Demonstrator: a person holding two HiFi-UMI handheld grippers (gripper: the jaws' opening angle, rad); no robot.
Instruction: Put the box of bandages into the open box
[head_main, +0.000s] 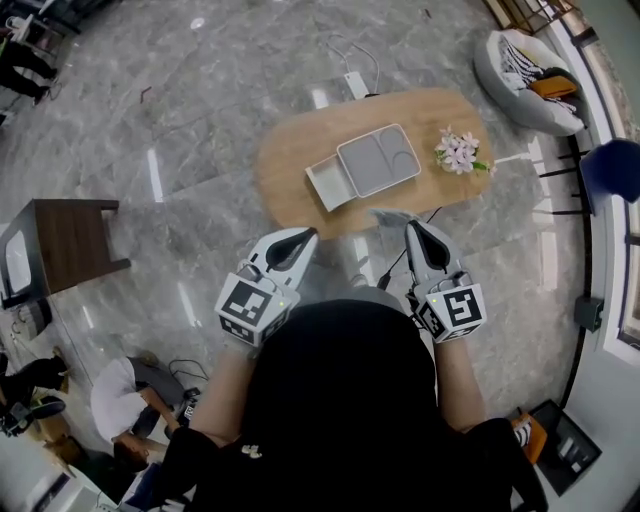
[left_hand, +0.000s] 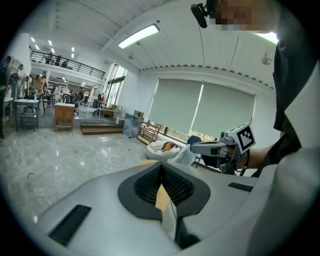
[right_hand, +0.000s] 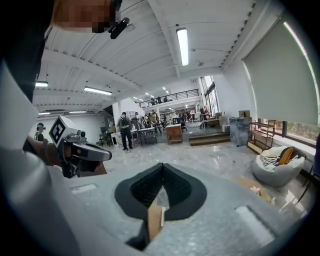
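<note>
An oval wooden table (head_main: 290, 160) carries a flat grey box (head_main: 378, 160) with two compartments, lying open. A smaller white box (head_main: 328, 184) lies against its left side; I cannot tell whether this is the bandage box. My left gripper (head_main: 300, 240) and right gripper (head_main: 418, 232) are held in front of my chest, short of the table's near edge. Both are shut with nothing between the pads. In the left gripper view the jaws meet at the tip (left_hand: 161, 167), with the right gripper (left_hand: 200, 148) alongside. The right gripper view shows its jaws closed (right_hand: 162, 170).
Pink flowers (head_main: 458, 150) lie on the table's right end. A white beanbag (head_main: 530, 65) sits far right, and a blue chair (head_main: 612, 170) stands beside it. A dark wooden side table (head_main: 70, 240) stands to the left. A person crouches on the floor (head_main: 125, 400) at lower left.
</note>
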